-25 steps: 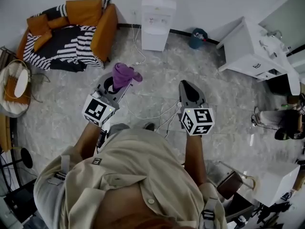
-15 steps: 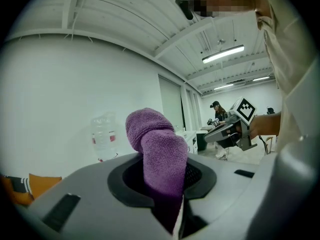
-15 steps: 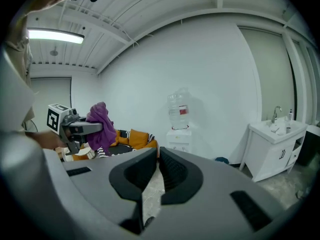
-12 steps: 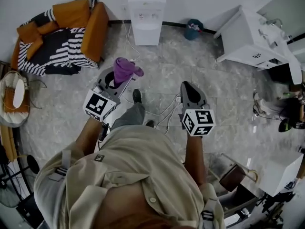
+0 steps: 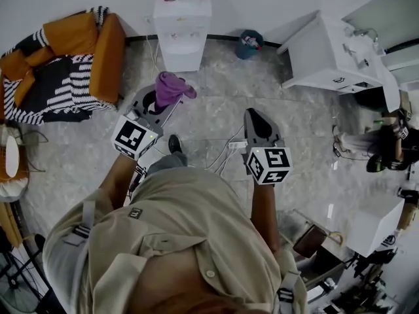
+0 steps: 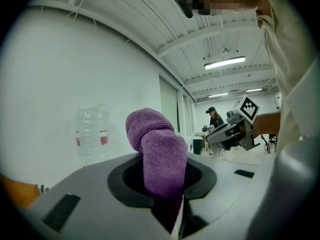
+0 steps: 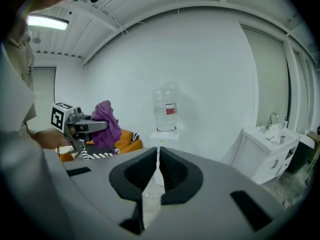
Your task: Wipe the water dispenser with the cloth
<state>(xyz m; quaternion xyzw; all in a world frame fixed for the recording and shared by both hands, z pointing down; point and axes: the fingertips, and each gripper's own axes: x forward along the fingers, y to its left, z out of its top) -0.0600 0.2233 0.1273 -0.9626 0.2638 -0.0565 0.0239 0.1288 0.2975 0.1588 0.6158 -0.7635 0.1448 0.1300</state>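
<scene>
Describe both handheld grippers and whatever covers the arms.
The left gripper and right gripper match: smooth grey tapered housings with black ribbed pads inside, each carrying a white cube printed with black square markers at its rear. The beige short-sleeved button shirt leaves both forearms bare.

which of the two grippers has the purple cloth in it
The left gripper: its jaws are shut on the purple cloth, which sticks up above them. The right gripper has its jaws closed together with nothing between them.
</scene>
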